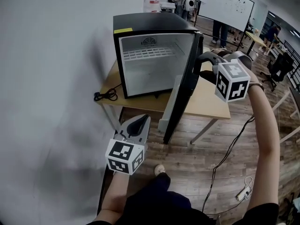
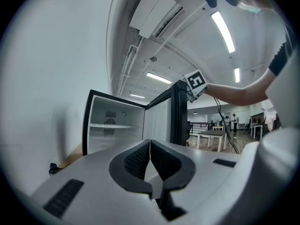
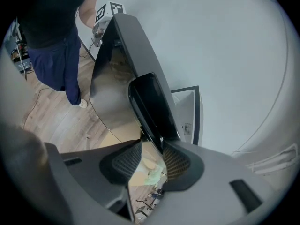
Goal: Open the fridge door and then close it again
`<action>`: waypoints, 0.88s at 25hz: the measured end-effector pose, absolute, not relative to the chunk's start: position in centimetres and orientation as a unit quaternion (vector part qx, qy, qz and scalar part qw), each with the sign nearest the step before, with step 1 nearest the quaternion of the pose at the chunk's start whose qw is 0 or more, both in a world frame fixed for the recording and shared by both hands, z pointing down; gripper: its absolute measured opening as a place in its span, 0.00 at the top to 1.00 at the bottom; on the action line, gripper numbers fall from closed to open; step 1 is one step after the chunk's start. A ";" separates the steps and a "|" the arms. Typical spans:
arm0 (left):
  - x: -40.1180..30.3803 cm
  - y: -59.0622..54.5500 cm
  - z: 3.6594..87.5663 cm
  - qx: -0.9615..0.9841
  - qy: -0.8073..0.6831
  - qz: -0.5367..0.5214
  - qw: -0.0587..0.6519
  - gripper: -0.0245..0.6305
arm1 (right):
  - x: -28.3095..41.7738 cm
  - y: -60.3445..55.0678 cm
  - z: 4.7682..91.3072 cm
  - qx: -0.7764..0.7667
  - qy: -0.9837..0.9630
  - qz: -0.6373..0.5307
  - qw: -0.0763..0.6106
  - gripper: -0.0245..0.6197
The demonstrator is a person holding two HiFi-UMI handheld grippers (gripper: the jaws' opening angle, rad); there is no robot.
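Where the head view begins, at the bottom edge, the person's two forearms reach up into frame above a wooden floor (image 1: 197, 158). The left gripper (image 1: 140, 121) sits at lower centre-left, short of the desk (image 1: 208, 104). In the left gripper view its jaws (image 2: 149, 144) meet pad against pad with nothing between them, and they face the fridge from a little way off without touching it.

Just beyond it hangs the door (image 1: 183, 97), swung wide open. It runs from upper right of centre down to lower centre and overhangs the desk's front edge. The right gripper (image 1: 204, 58) is at the door's top outer corner, its marker cube at right of centre. In the right gripper view the jaws (image 3: 151, 150) stand well apart. The door's black top edge (image 3: 152, 104) runs down into the gap, close beside the pad (image 3: 176, 161) on the right side of the frame. A clear space shows between that edge and the opposite pad (image 3: 125, 161), so no clamping is visible.

Behind the door, the fridge (image 1: 150, 23) stands at upper centre on the light wooden desk, against a white wall (image 1: 47, 78). It is black outside and white inside, with a wire shelf (image 1: 147, 54) high in the cavity. No contents show. A coiled black cable (image 1: 105, 96) lies on the desk at the fridge's lower left.

At the top right, far off, a whiteboard (image 1: 227, 3) and several standing people are visible.
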State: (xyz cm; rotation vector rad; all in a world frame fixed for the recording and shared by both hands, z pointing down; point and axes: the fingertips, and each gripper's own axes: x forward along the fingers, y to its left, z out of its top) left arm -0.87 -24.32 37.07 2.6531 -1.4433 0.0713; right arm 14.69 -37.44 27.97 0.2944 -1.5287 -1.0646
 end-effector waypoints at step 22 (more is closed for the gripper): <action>3.4 -24.5 37.4 0.895 -0.441 0.036 0.056 0.95 | 23.2 -36.4 28.2 0.098 -0.613 -0.499 0.605 0.79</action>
